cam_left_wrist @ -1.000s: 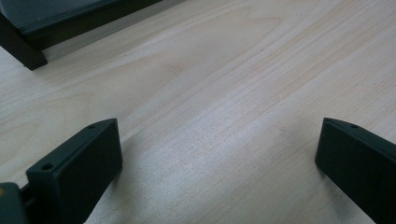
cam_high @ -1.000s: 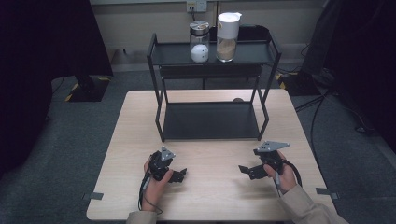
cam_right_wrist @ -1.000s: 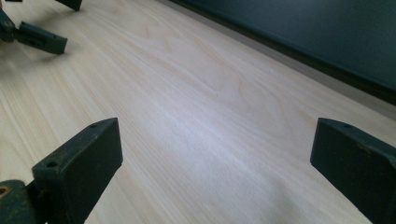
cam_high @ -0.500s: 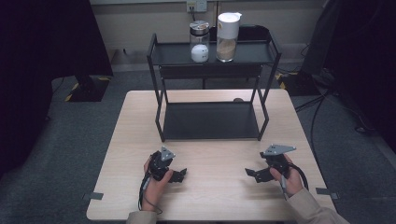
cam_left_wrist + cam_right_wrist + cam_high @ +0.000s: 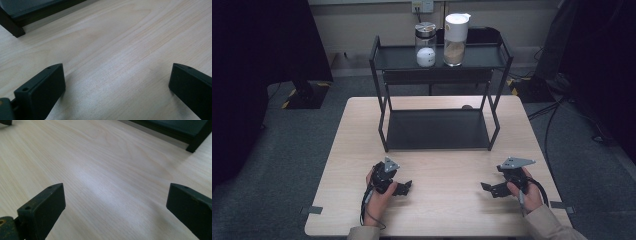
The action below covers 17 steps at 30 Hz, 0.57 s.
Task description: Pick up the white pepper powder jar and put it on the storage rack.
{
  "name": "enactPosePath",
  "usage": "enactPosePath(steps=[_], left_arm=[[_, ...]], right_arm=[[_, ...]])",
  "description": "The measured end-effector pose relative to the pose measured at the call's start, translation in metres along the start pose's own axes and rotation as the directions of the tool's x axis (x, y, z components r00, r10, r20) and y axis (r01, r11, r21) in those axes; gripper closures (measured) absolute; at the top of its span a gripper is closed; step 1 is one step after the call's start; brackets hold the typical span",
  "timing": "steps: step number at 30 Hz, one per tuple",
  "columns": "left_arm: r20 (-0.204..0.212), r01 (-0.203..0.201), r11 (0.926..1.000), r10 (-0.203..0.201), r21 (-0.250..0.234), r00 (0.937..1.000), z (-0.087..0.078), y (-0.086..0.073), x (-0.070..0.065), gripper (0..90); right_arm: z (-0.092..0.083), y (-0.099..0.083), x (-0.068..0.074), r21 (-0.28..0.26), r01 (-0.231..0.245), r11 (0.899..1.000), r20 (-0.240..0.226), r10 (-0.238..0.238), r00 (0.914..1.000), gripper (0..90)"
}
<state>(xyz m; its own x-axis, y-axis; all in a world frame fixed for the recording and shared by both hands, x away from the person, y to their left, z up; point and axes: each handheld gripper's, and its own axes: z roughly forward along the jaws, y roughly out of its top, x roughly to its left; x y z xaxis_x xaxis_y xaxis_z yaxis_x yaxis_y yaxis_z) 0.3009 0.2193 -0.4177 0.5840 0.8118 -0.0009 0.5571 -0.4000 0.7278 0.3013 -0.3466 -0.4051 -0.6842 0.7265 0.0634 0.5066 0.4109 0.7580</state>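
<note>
Right now both tools are resting low on the near part of the counter, jaws spread wide apart and holding nothing — the left tool is pointing toward the middle from the person's left hand, and the right tool is pointing back at it from the right hand. In the left gripper view the left tool's jaws are standing far apart over bare wood grain, and the right gripper view is showing the same for the right tool.

What matters is where the jars are sitting: straight ahead and well up. The black rack is standing across the far half of the counter, and on its top shelf the glass jar with the white ball inside and the taller white-lidded canister are standing upright, just beside each other, canister to the right. Both are well apart from either tool, beyond the rack's front rail and above it.

As I judge it, neither arm is much nearer — the jar is lying a touch toward the left tool's side, the canister toward the right's. Any reach will have to be going forward and upward, meeting an upright body from the side.
</note>
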Motion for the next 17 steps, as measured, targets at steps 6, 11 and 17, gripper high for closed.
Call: enactPosePath(steps=[6,11,17], left_arm=[[0.0,0.0,1.0,0.0,-0.001,1.0,0.0,-0.0001,0.0,0.0],[0.0,0.0,1.0,0.0,0.0,1.0,0.0,0.0,0.0,0.0],[0.0,-0.001,1.0,0.001,0.002,1.0,-0.0002,0.0002,0.0002,0.0]], right_arm=[[0.0008,-0.0033,0.0011,0.031,0.023,0.999,0.02,-0.024,0.9995,1.3],[0.0024,-0.008,0.0056,0.06,0.057,0.997,0.057,-0.061,0.9965,0.0],[0.0025,-0.0085,0.0062,0.059,0.052,0.997,0.06,-0.056,0.9966,0.0]])
